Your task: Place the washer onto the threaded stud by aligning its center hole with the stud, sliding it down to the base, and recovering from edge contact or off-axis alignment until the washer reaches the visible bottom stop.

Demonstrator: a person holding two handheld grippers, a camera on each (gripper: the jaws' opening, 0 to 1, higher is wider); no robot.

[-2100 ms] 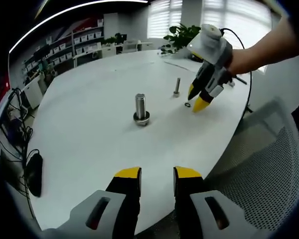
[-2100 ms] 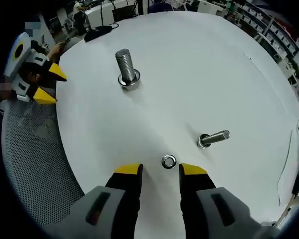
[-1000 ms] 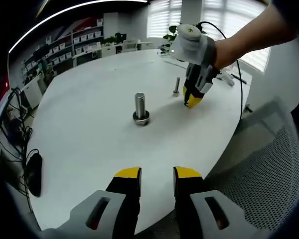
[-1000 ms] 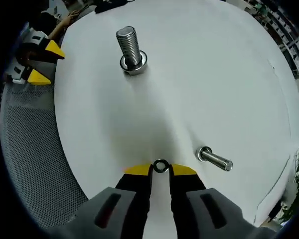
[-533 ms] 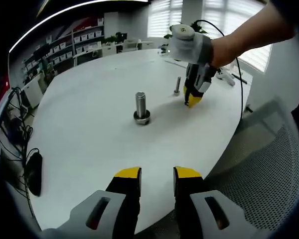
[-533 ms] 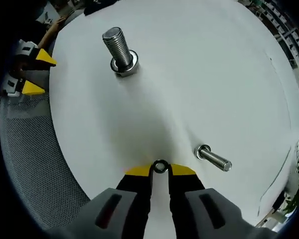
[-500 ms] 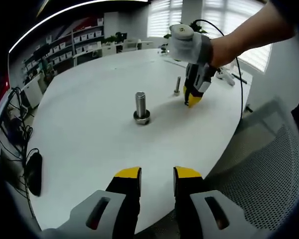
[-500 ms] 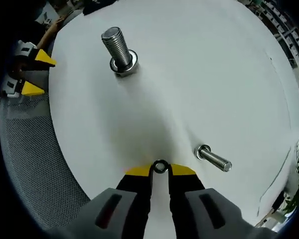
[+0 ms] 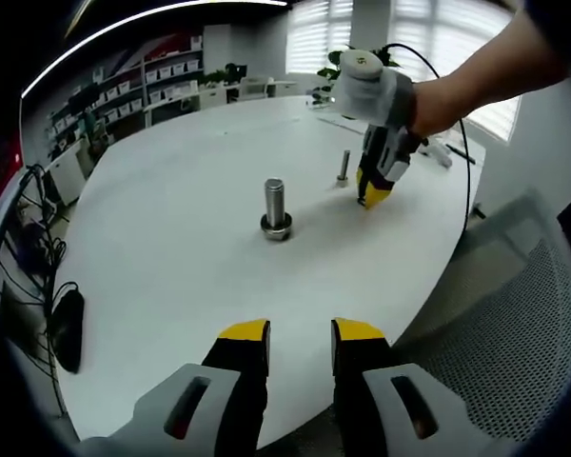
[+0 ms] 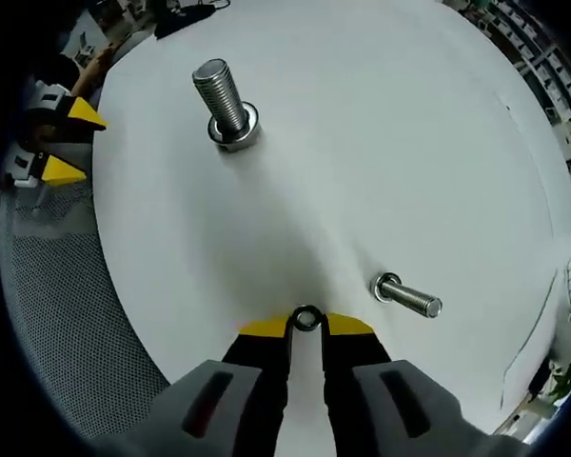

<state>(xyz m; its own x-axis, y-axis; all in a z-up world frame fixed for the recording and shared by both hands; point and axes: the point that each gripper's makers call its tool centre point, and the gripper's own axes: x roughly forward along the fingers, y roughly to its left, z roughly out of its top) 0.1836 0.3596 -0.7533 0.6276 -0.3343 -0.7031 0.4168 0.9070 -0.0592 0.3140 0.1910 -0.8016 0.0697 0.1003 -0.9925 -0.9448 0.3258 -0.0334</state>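
- Two grippers were in view. The right gripper [image 10: 306,327] had its yellow-tipped jaws clenched on the single washer [image 10: 306,318], which was pinched on edge between the tips just above the white bench [image 10: 381,143].
- One washer only could be counted, and it was held beside the slim stud rather than on it.
- Two threaded studs stood on the bench. The slim stud [image 10: 407,293] was nearest the washer, just to its right in the right gripper view, with a ring at its base.
- The thick stud [image 10: 224,105] stood farther off, well apart from the washer, upright on a wide collar.
- The left gripper [image 9: 300,331] hung at the near bench edge with its jaws parted and nothing between them.
- In the left gripper view the thick stud [image 9: 274,208] sat mid-bench, and beyond it the right gripper [image 9: 371,192] pointed down just beside the slim stud [image 9: 343,166], held by a person's hand [image 9: 438,100].
- One mesh chair [image 9: 495,333] stood by the bench edge, and one dark mouse [image 9: 67,328] lay at the left.
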